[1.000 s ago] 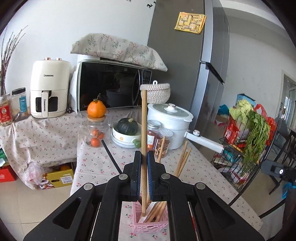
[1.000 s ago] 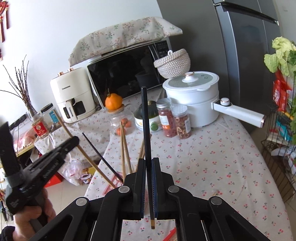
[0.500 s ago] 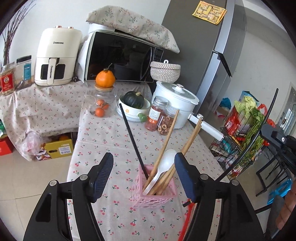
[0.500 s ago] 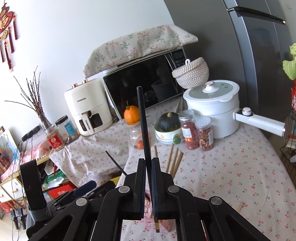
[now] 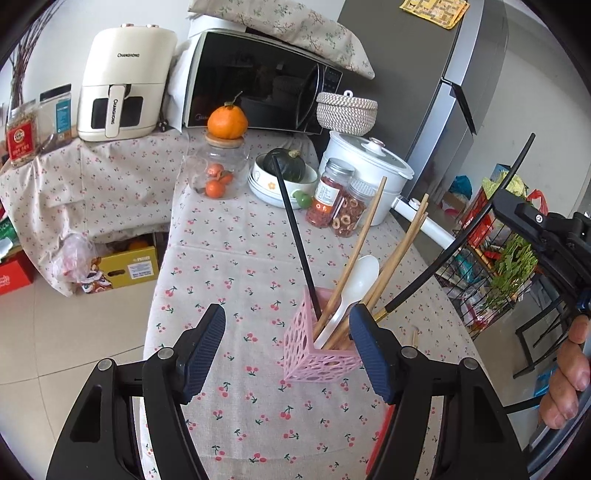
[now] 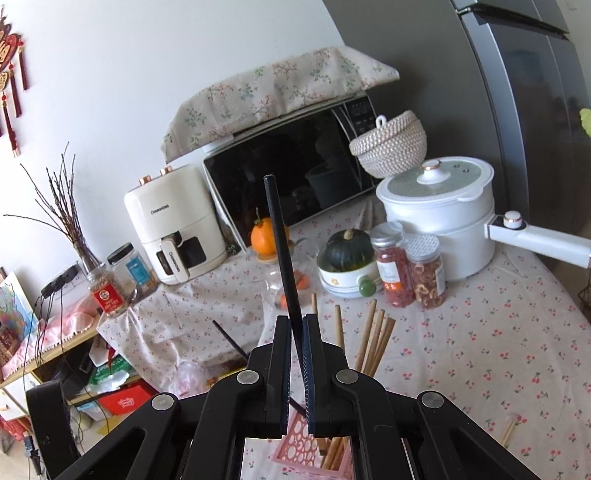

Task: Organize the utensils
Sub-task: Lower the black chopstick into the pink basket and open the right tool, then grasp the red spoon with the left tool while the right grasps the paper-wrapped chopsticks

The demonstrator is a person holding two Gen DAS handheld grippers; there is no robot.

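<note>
**A:** Your left gripper point(image 5: 286, 343) is spread wide with nothing in it, right by the pink holder point(image 5: 320, 341) at lower centre. Your right gripper point(image 6: 295, 363) pinches a black chopstick point(image 6: 281, 254).

**B:** It's tilted, so you could clip the wooden chopsticks point(image 6: 375, 341) or tip the holder.

A white plastered wall point(image 6: 155, 74) backs the room, with red tasselled ornaments point(image 6: 11, 85) hanging at its left edge. A tall grey steel refrigerator point(image 5: 436, 92) stands at the right, a yellow patterned mat point(image 5: 434, 11) stuck high on its door. The floor is pale glossy tile point(image 5: 74, 332). A long table under cherry-print cloth point(image 5: 236, 251) runs toward a black-fronted microwave point(image 5: 255, 96) topped by a floral cushion point(image 6: 273, 88). Daylight is soft and even.
</note>
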